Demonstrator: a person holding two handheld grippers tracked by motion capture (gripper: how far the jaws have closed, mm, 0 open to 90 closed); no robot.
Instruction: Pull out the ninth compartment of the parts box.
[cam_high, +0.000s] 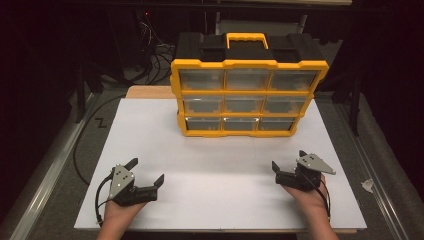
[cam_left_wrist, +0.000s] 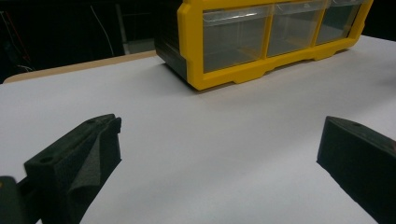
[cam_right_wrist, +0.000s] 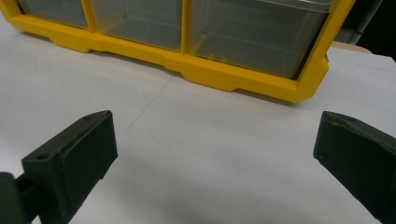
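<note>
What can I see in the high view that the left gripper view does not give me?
High view alone: the organizer's black top with its yellow handle, all nine drawers, both grippers, left and right, and the person's hands. Left gripper view alone: a close look along its own open jaws, with the bottom row of clear drawers seen from low down. Both share: the white table and the closed yellow organizer.

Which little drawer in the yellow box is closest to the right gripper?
The bottom-right drawer of the organizer: lowest row, right end, on the side facing the right gripper.
</note>
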